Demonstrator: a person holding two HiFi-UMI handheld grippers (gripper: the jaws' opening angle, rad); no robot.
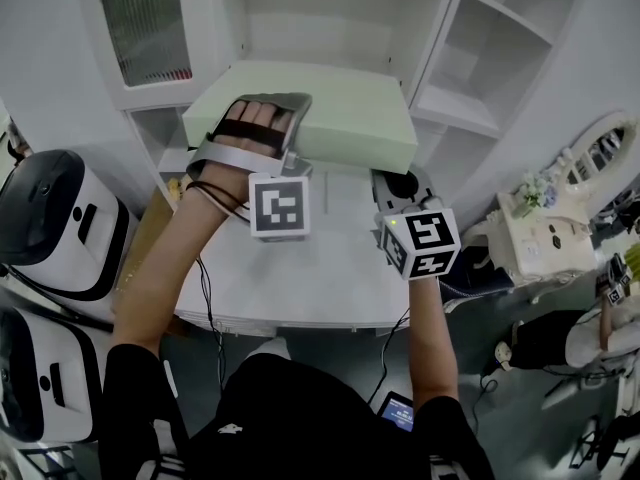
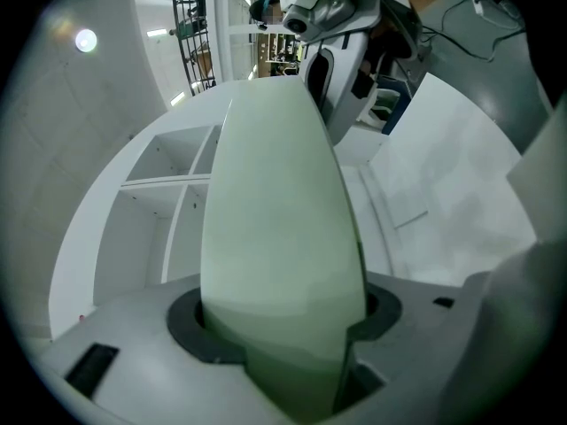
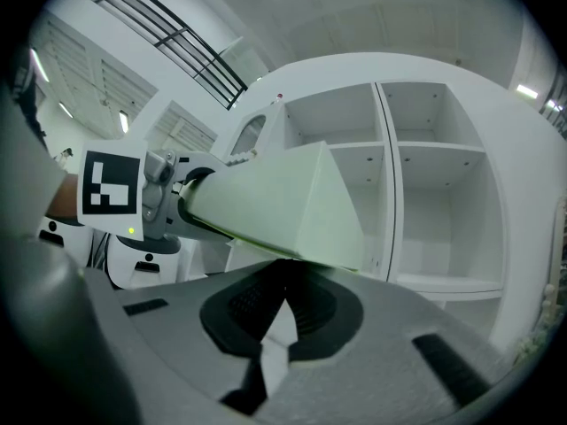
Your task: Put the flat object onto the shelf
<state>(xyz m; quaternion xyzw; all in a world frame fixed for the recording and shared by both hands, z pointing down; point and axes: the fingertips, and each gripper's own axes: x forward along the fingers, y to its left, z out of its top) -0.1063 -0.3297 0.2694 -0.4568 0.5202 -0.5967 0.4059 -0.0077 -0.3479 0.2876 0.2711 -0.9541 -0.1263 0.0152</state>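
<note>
Head view, item one: flat object point(image 1: 340, 113), a pale green slab. We log it lifted clear of the white table point(image 1: 330, 278), directly in front of the shelf point(image 1: 470, 118). Its long axis runs roughly from 9 to 3 o'clock.

Item two: left gripper point(image 1: 275, 118). It is clamped on the slab's 9 o'clock end. In the left gripper view the slab fills the space between the jaws and runs straight away from them, so this gripper carries it.

Item three: right gripper point(image 1: 400, 182). It sits at the slab's 5 o'clock corner. In the right gripper view the jaws meet at their tips with nothing between them, and the slab's corner passes just above them at 12 o'clock.

Governing relation: the open shelf compartments lie at 12 to 1 o'clock from the slab. We judge the coming move to be a push of the slab edge-first toward them. The left gripper is the one that drives it; the right is nearer the open bays and placed to steady the free end.

Not determinable:
- whether the right jaws touch the slab's underside or only hover beneath it
- the left jaw pads, covered by the hand and strap in the head view and by the slab in the left gripper view
- the shelf opening directly behind the slab, so we cannot say which bay fits
- the slab's far edge
</note>
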